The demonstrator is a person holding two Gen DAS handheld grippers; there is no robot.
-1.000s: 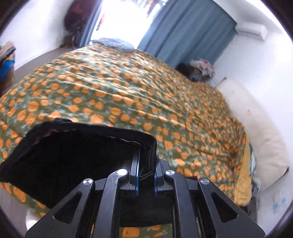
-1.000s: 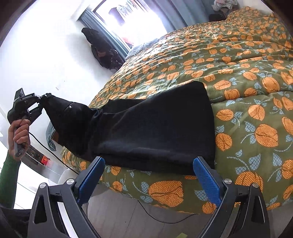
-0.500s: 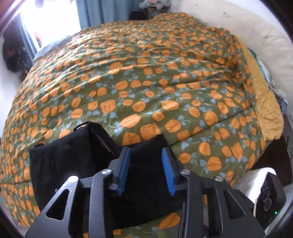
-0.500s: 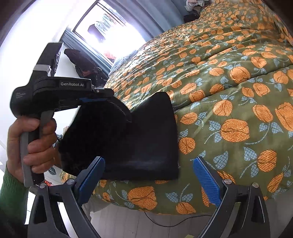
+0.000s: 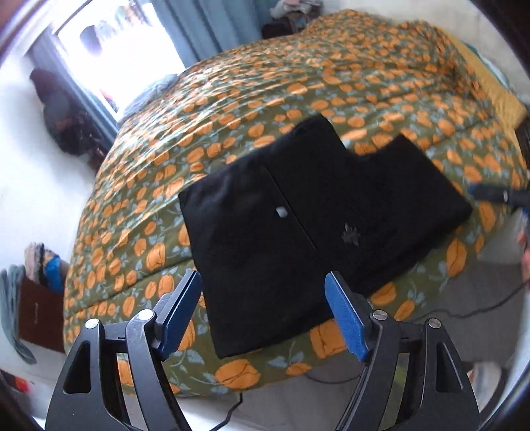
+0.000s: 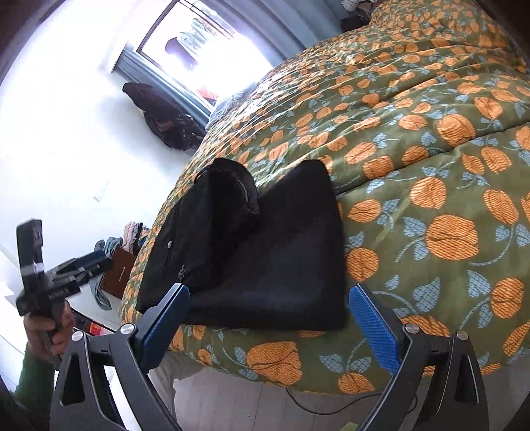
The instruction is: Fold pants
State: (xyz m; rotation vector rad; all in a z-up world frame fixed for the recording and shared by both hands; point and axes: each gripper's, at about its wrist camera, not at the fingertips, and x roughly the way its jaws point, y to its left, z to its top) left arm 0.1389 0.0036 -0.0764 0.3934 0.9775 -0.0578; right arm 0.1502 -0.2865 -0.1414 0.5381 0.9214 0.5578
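Note:
The black pants (image 5: 308,218) lie folded on the bed near its front edge, the waist part laid over the leg part, with a small white tag showing. They also show in the right wrist view (image 6: 251,252). My left gripper (image 5: 265,313) is open and empty, held back above the bed edge in front of the pants. My right gripper (image 6: 270,326) is open and empty, just off the pants' near edge. The left gripper (image 6: 82,268) also shows at the left of the right wrist view, held in a hand.
The bed has a green cover with orange flowers (image 5: 298,83). A window with blue curtains (image 5: 212,30) is behind it. Clothes and a brown box (image 5: 36,311) stand at the left. A cable (image 6: 331,402) lies on the floor under the bed edge.
My left gripper let go of the pants' waist, opened wide and drew back from the bed. The waist part now lies flat over the legs. My right gripper stayed open.

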